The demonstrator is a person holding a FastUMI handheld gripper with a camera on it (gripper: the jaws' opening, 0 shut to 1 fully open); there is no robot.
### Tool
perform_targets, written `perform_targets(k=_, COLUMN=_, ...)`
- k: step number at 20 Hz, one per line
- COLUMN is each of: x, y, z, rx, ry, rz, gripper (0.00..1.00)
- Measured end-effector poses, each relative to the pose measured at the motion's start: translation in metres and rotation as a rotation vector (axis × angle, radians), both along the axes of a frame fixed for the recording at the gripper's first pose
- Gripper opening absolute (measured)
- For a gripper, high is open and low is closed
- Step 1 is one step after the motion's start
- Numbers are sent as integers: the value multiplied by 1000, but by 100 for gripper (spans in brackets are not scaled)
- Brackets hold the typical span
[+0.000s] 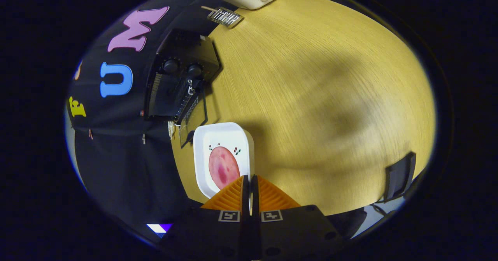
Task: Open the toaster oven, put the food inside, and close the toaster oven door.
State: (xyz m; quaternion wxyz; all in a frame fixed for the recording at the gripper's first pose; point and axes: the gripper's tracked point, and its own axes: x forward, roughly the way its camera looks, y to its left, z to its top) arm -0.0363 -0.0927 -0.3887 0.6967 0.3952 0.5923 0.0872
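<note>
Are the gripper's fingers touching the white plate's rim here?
Touching. In the gripper view the fingers are closed on the near rim of the white plate, the rim caught between them, with the pink slice of food lying just beyond.

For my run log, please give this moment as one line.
gripper: jaws shut on white plate rim | food: on plate | toaster oven: door open, beyond plate
</note>
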Motion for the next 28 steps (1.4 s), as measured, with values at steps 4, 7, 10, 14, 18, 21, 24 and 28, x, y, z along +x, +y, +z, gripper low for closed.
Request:
perform_targets(k=4, x=-3, y=36, z=26, rx=23, ry=-18, rz=-93, gripper=5)
perform_targets(k=7, x=17, y=73, z=43, rx=81, ry=-12, rz=-225, gripper=5)
perform_targets(k=10, x=38, y=103, z=51, rx=127, ry=28, rz=-378, gripper=5)
perform_targets(k=14, x=67, y=133, z=44, rx=91, ry=41, rz=-509, gripper=5)
perform_targets(k=18, x=106, y=160, z=30, rx=70, ry=33, rz=-654, gripper=5)
perform_targets(k=21, x=133, y=180, z=20, rx=56, ry=54, rz=-752, gripper=5)
perform_targets(k=24, x=160, y=196, z=14, rx=40, ry=53, rz=-820, gripper=5)
perform_targets(k=28, x=193, y=208, z=4, rx=48, ry=46, rz=-903, gripper=5)
